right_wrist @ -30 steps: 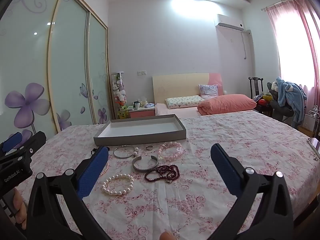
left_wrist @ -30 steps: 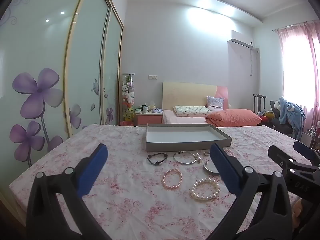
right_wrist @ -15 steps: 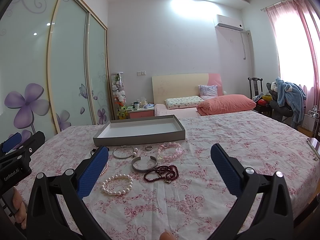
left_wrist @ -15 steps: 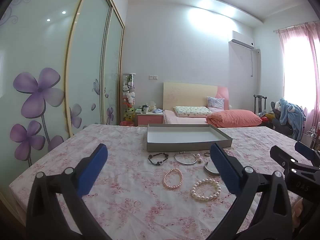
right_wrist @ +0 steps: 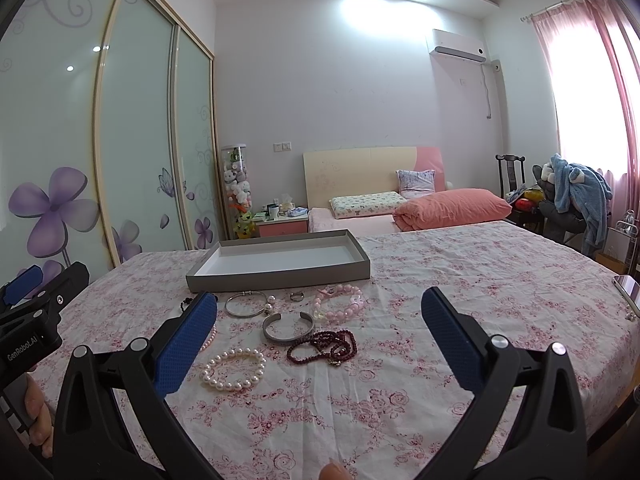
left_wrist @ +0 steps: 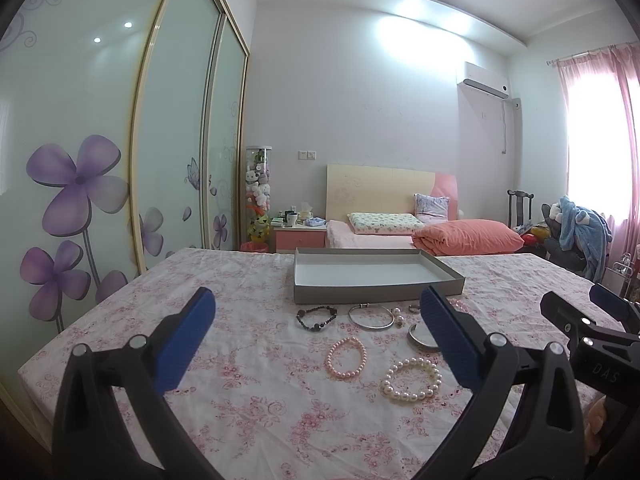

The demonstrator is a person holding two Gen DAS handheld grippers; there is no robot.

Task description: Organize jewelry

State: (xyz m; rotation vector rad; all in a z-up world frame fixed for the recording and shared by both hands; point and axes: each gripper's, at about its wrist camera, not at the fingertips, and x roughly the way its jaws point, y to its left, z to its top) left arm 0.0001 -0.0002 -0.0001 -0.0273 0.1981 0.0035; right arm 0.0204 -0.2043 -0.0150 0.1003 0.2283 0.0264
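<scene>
A shallow grey tray (left_wrist: 376, 292) (right_wrist: 280, 278) lies empty on the floral cloth. In front of it lie several pieces: a dark bead bracelet (left_wrist: 317, 317), a thin silver bangle (left_wrist: 371, 317) (right_wrist: 245, 305), a pink pearl bracelet (left_wrist: 346, 358), a white pearl bracelet (left_wrist: 412, 379) (right_wrist: 234, 369), a silver cuff (right_wrist: 287, 328), dark red beads (right_wrist: 323, 346), a pink bead bracelet (right_wrist: 339, 306) and a small ring (right_wrist: 297, 296). My left gripper (left_wrist: 316, 336) is open and empty above the cloth. My right gripper (right_wrist: 320, 336) is open and empty, hovering before the jewelry.
The table wears a pink floral cloth (left_wrist: 240, 360). A wardrobe with flower-print doors (left_wrist: 80, 180) stands left. A bed with a coral pillow (right_wrist: 452, 208) lies behind. A phone (right_wrist: 626, 286) rests at the table's right edge.
Both views have shifted very slightly; nothing was picked up and both grippers stay open.
</scene>
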